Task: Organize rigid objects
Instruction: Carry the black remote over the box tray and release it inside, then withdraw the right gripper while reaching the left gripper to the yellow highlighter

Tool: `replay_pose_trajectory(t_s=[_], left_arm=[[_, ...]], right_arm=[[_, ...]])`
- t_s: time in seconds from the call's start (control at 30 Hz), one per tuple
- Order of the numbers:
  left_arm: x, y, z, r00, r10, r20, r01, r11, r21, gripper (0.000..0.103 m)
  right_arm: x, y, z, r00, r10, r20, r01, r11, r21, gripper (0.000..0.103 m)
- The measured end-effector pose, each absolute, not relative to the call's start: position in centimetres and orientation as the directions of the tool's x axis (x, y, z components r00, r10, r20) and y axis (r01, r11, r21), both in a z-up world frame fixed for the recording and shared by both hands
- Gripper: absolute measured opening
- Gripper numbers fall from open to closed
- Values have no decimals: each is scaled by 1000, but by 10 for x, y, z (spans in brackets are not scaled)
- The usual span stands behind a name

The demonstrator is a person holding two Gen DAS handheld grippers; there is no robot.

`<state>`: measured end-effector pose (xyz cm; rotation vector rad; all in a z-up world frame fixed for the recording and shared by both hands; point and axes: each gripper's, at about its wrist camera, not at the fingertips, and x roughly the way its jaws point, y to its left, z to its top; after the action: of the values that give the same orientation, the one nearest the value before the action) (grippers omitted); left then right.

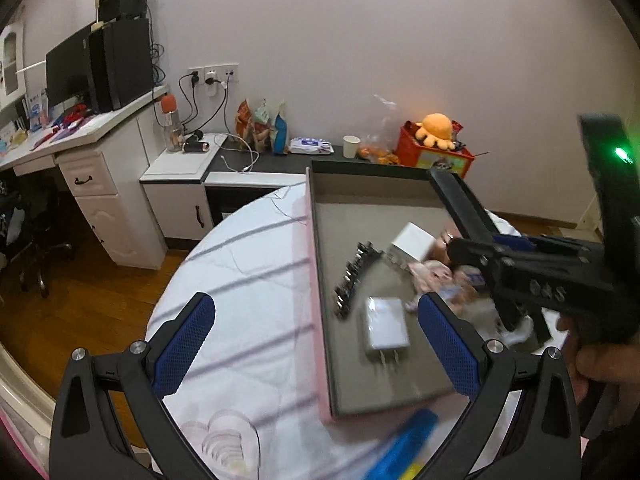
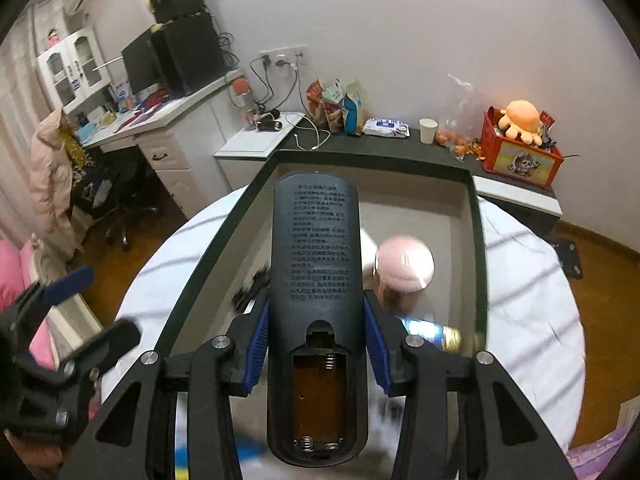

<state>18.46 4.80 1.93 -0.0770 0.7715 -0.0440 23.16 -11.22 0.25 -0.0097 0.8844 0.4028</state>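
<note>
Right wrist view: the round tabletop (image 2: 528,304), covered with a white striped cloth, carries a shallow dark-rimmed box (image 2: 478,216) with a grey floor. Above this box the right gripper (image 2: 316,344) has its blue-padded fingers (image 2: 256,340) clamped on the sides of a black remote control (image 2: 316,248). The remote is held back-side up, pointing away over the box, with its battery compartment uncovered and the springs showing. Under it, inside the box, lie a container with a pale pink lid (image 2: 404,264), partly hidden, and a small blurred packet in blue and gold (image 2: 432,332) near the front wall.

In the left wrist view the same box (image 1: 320,272) sits to the right of the cloth. The left gripper (image 1: 316,344) hovers over the box's left edge with its fingers (image 1: 184,344) wide apart and nothing between them. On the box floor lie a flat white charger (image 1: 387,322) with its prongs toward the camera, a second white plug block (image 1: 412,242) farther back, and a black strip of linked clips (image 1: 354,276) between the left wall and the chargers. A blurred blue item (image 1: 404,444) rests on the cloth just outside the box's near corner.
</note>
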Motion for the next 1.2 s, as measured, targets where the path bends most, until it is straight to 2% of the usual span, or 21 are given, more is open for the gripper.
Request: replay_pose_trajectory(t_s=[0.2, 0.47, 0.53, 0.6, 0.63, 1.2], left_arm=[[217, 50, -1, 689, -52, -723, -9, 997, -80, 102], [237, 47, -19, 663, -57, -746, -9, 996, -84, 102], [238, 44, -20, 660, -58, -749, -7, 996, -83, 102], [237, 42, -18, 660, -61, -749, -4, 996, -84, 102], [234, 41, -16, 663, -61, -746, -1, 997, -83, 102], [135, 7, 18, 698, -90, -710, 83, 996, -45, 103]], right_arm=[[282, -91, -21, 516, 322, -793, -334, 929, 160, 44], [301, -87, -43, 502, 261, -825, -302, 946, 116, 46], [298, -91, -39, 517, 275, -811, -301, 945, 129, 64], [295, -92, -37, 527, 269, -806, -301, 946, 119, 76], [293, -93, -35, 527, 272, -805, -302, 945, 122, 78], [176, -130, 17, 645, 245, -724, -228, 966, 124, 80]])
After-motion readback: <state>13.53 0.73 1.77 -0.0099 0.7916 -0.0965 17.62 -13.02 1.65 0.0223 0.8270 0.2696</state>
